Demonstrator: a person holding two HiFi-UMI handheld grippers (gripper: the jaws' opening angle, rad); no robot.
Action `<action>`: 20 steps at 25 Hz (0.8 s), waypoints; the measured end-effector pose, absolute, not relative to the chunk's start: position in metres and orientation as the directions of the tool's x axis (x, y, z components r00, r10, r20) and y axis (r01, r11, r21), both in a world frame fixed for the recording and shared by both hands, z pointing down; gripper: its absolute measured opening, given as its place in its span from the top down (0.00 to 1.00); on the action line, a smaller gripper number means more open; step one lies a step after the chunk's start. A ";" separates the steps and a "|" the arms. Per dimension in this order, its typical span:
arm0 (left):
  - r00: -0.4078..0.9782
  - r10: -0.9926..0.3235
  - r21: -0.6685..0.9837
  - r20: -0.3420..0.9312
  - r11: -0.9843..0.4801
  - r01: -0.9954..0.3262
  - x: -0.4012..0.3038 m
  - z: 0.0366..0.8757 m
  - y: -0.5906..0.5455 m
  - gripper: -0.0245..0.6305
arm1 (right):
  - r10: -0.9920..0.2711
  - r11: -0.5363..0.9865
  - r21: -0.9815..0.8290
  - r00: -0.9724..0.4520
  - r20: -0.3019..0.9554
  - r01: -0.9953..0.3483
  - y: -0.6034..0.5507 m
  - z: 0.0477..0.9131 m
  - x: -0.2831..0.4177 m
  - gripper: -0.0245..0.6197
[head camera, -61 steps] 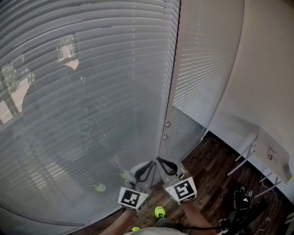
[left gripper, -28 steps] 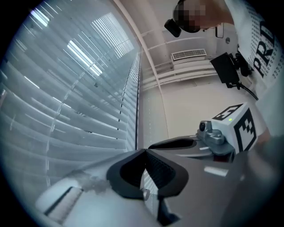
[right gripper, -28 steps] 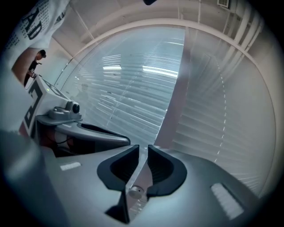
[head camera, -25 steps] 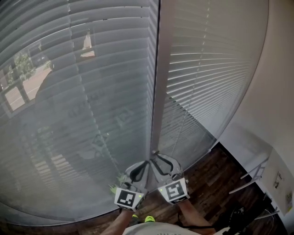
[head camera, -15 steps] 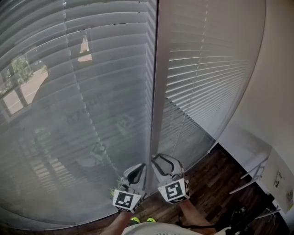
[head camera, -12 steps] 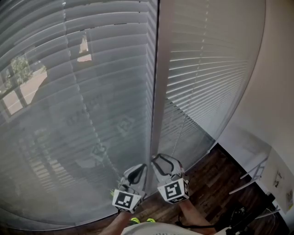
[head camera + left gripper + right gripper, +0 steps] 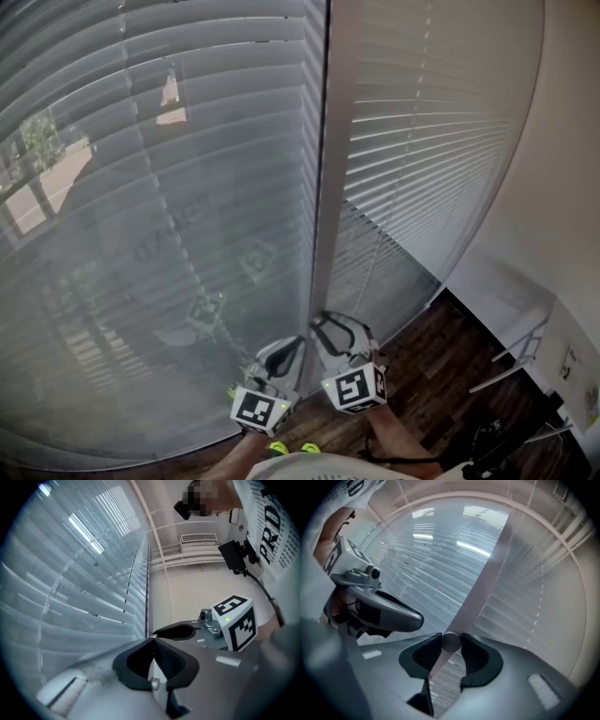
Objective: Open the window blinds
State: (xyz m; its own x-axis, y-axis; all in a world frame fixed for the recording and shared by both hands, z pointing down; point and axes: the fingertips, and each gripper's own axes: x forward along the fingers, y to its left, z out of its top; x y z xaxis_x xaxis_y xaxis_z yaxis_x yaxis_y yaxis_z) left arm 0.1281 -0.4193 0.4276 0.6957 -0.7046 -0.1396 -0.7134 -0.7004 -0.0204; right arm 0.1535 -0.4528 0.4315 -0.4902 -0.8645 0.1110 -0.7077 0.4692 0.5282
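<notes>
Two slatted blinds hang shut, the left blind (image 7: pixel 159 187) and the right blind (image 7: pixel 422 141), with a pale window post (image 7: pixel 326 187) between them. My right gripper (image 7: pixel 316 322) points at the foot of that post. In the right gripper view a small round grey knob (image 7: pixel 451 641) sits between the right gripper (image 7: pixel 451 642) fingertips. Its jaws have just been closing a little around the knob, and I see no squeeze on it. My left gripper (image 7: pixel 299 340) is close beside on the left, its tips (image 7: pixel 153 638) together with nothing visible in them.
Dark wooden floor (image 7: pixel 441 375) runs below the blinds. A white wall (image 7: pixel 562 187) closes the right side, with a white stand (image 7: pixel 525 347) and dark gear (image 7: pixel 487 436) near it. A thin cord (image 7: pixel 375 253) hangs in front of the right blind.
The head view has swung so that the post now stands near the middle. Both grippers stay at its foot and have drawn slightly closer together since half a second ago.
</notes>
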 end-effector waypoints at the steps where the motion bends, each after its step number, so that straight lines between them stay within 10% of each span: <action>1: 0.696 -0.704 -0.020 -0.139 -0.701 -0.713 0.128 0.428 -0.419 0.97 | -0.866 0.467 0.526 -0.488 0.108 -0.711 -0.453 0.431 0.154 0.77; 20: 0.706 -0.695 -0.019 -0.135 -0.710 -0.704 0.127 0.429 -0.419 0.97 | -0.871 0.461 0.481 -0.483 0.086 -0.746 -0.453 0.431 0.154 0.77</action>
